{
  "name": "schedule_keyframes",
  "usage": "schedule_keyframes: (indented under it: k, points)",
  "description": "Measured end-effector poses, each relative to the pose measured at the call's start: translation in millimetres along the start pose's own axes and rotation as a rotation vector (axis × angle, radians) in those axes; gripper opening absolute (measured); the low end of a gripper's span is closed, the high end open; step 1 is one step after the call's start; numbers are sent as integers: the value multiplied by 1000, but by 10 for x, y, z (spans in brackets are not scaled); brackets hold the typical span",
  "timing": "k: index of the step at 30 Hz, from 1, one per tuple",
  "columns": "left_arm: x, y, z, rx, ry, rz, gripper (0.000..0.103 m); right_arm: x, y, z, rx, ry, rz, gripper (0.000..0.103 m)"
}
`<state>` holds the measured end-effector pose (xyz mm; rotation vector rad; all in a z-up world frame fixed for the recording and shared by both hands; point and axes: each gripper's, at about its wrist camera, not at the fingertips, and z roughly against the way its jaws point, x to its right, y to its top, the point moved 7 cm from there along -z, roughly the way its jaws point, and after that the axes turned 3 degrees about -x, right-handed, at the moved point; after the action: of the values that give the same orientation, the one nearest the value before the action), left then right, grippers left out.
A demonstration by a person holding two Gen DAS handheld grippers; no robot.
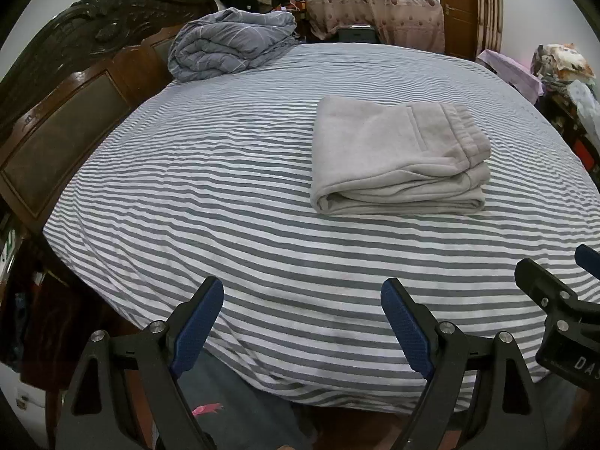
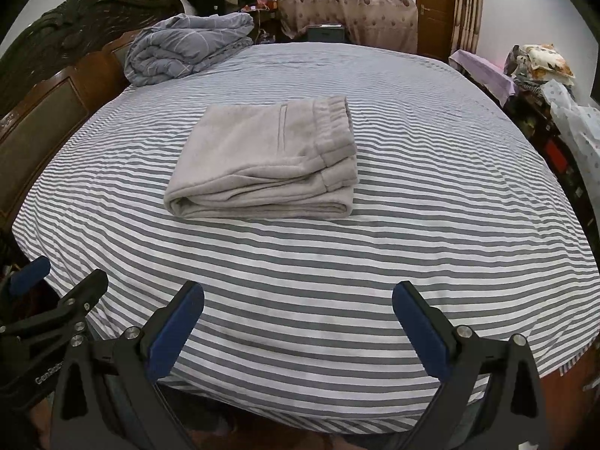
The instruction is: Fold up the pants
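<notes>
Two views, both tipped down over the bed. Left wrist view: the left gripper [image 1: 302, 302] stands wide with nothing between its blue pads, above the near edge of the grey-and-white striped bedsheet [image 1: 210, 187]; the pale grey fleece pants [image 1: 393, 157] lie folded in a compact stack mid-bed, well apart from the jaws, waistband at the right end. The right gripper [image 1: 562, 281] shows at the right margin. Folding looks finished. Main risk from here, as I judge it: any further reach that catches the loose top layer or the rolled near-left fold would drag the stack open, soft fleece slides on itself. Right wrist view: the right gripper [image 2: 298, 300] also gapes wide and empty, near the sheet edge; the pants [image 2: 262, 161] sit ahead and slightly left. A low pass could snag the sheet, wrinkle it and tilt the stack. The rumpled blue-grey quilt [image 2: 187, 47] by the carved dark wooden headboard [image 2: 67, 37] is well clear.
</notes>
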<state>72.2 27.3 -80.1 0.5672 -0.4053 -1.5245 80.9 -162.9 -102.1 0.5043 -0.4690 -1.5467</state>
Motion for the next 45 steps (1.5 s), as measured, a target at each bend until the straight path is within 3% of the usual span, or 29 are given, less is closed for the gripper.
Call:
schedule_keyframes:
  k: [31,45]
  points:
    - [127,-57,-146,-4,19,-27,86,61,-30,-74,-8,-5,-19,99]
    - [115,-60,-165,-14,-10,-10,86,75,-44,-106,-17,-4,-35,99]
